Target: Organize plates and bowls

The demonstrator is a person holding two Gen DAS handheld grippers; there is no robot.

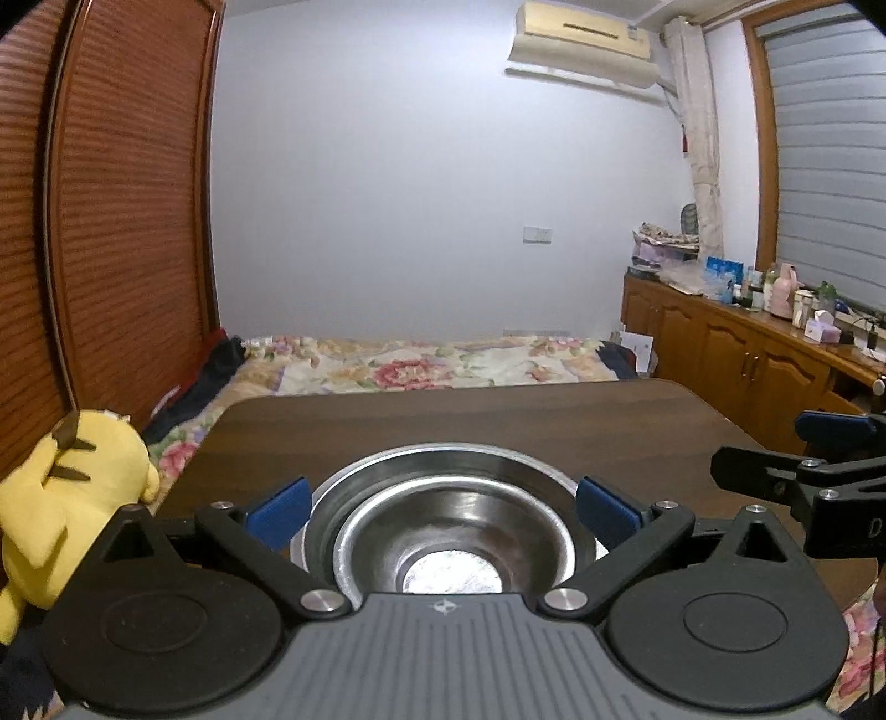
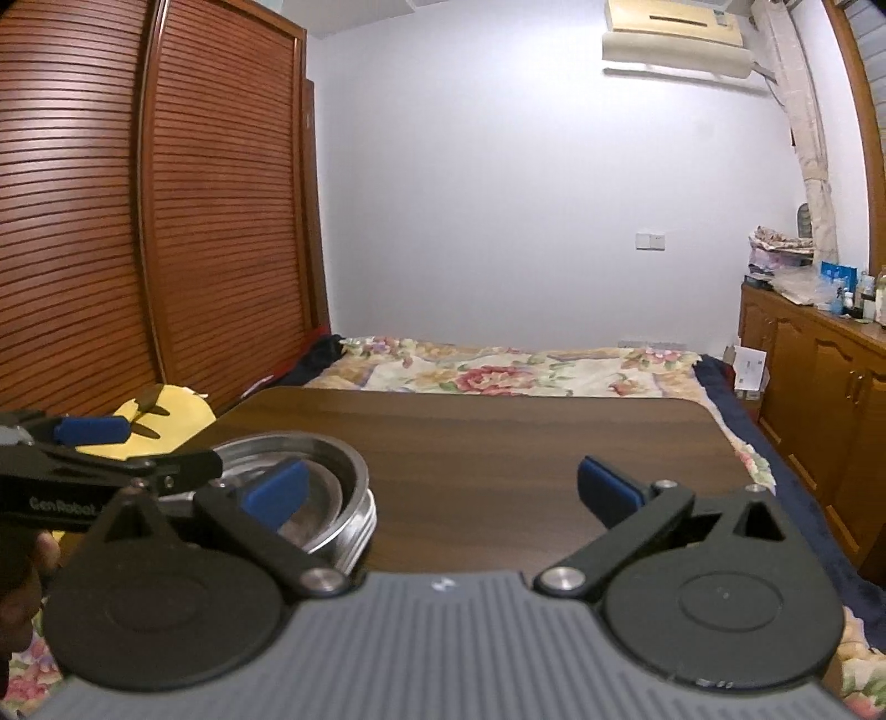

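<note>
Bedroom with a pale wall (image 1: 421, 183), largest thing in view. Brown slatted wardrobe doors (image 2: 166, 221) down the left side. Air conditioner (image 1: 584, 41) high on the right. Bed with a flowered cover (image 1: 421, 368) against the far wall. Wooden cabinets (image 1: 736, 360) along the right, top crowded with bottles and boxes too small to tell apart.

Dark wooden table (image 2: 526, 443) in the foreground, far edge just before the bed. Yellow plush toy (image 1: 66, 498) off the table's left edge, beside the wardrobe.

Stack of metal dishes near the table's left front part: steel bowl (image 1: 454, 531) nested inside a wider steel dish (image 1: 443, 459), seen from the right wrist as a ridged stack (image 2: 332, 509) sitting flat on the wood. Number of pieces in the stack hard to count.

Left gripper (image 1: 443, 504) directly behind the stack, spread wide, blue pads (image 1: 279, 512) flanking the stack's rims on either side; contact not clear, nothing clamped. Right gripper (image 2: 440, 490) over bare wood to the right of the stack, also spread wide and holding nothing, its left blue pad (image 2: 274, 493) overlapping the stack in view.
</note>
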